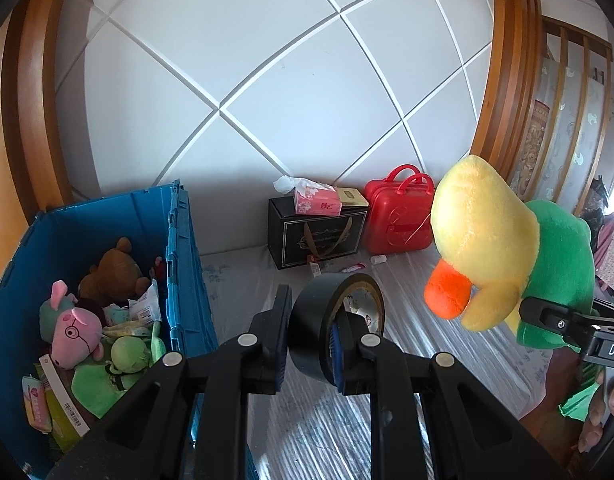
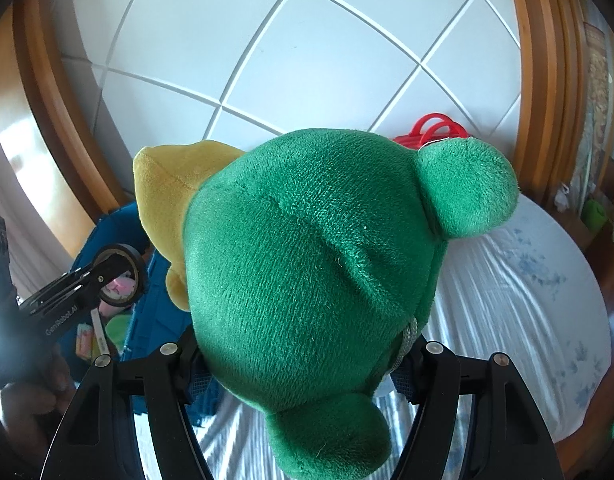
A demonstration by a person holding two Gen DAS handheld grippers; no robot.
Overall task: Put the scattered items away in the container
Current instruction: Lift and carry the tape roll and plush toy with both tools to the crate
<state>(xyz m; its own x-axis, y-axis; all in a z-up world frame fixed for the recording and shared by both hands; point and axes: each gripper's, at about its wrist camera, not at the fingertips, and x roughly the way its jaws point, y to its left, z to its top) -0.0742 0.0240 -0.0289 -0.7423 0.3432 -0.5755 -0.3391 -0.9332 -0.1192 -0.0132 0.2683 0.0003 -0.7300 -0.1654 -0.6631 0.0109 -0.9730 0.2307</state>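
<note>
1. While I watch from the left wrist view, my left gripper has its fingers closed partway on a black tape roll, one finger outside the ring and the other through its hole; the roll stands on edge, lifted above the striped bed sheet.
2. Just left of that gripper sits the blue crate, already holding a pink pig plush, a brown bear, a green frog plush and some packets.
3. Off to the right, my right gripper squeezes the green back of a duck plush, which hangs in the air well clear of the crate, its yellow head and orange beak turned toward the crate.
4. From the right wrist view the plush fills most of the frame, pinched between both fingers.
5. Farther back on the bed, a black box carries a pink tissue pack, with a red case beside it against the white panelled headboard.
</note>
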